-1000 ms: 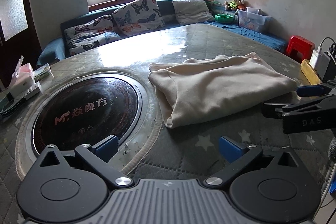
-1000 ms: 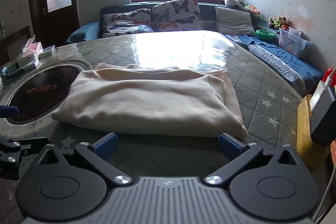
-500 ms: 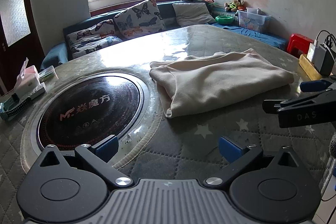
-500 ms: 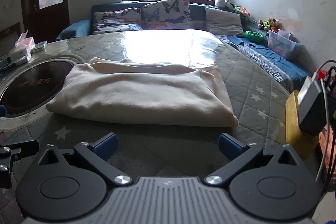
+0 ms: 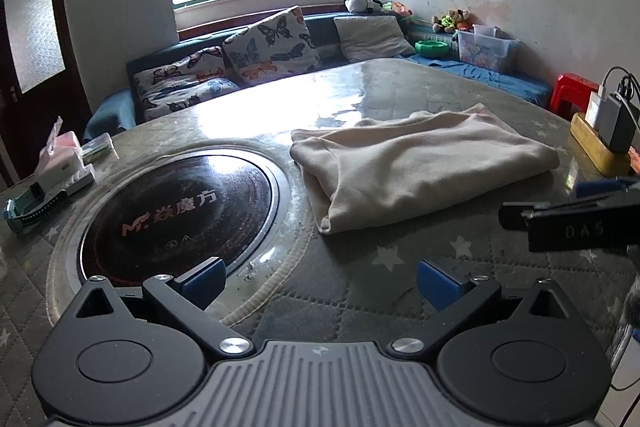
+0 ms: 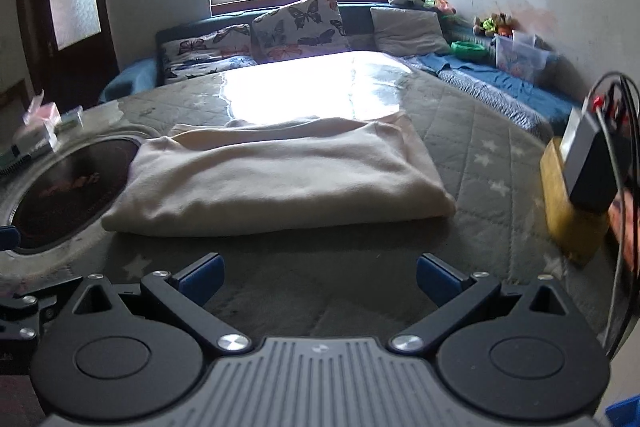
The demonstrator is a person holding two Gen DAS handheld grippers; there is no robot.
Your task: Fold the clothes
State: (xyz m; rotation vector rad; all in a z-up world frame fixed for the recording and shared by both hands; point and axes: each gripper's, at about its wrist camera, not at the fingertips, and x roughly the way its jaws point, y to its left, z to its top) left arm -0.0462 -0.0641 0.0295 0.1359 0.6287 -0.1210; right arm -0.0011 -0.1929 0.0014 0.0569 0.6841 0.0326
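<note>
Cream fleece garment (image 6: 276, 179) lies folded flat on quilted surface (image 6: 480, 163); both hand-held grippers (image 5: 320, 279) (image 6: 318, 277) apart, empty, clear of it: fold judged complete.

Left gripper (image 5: 320, 281) jaws wide apart, nothing between them, over quilted table (image 5: 360, 291). Folded cream garment (image 5: 420, 167) ahead, beyond the right finger. Round black hotplate (image 5: 176, 211) ahead of the left finger. Right gripper (image 5: 576, 223) far right, side-on, apart from the garment.
</note>
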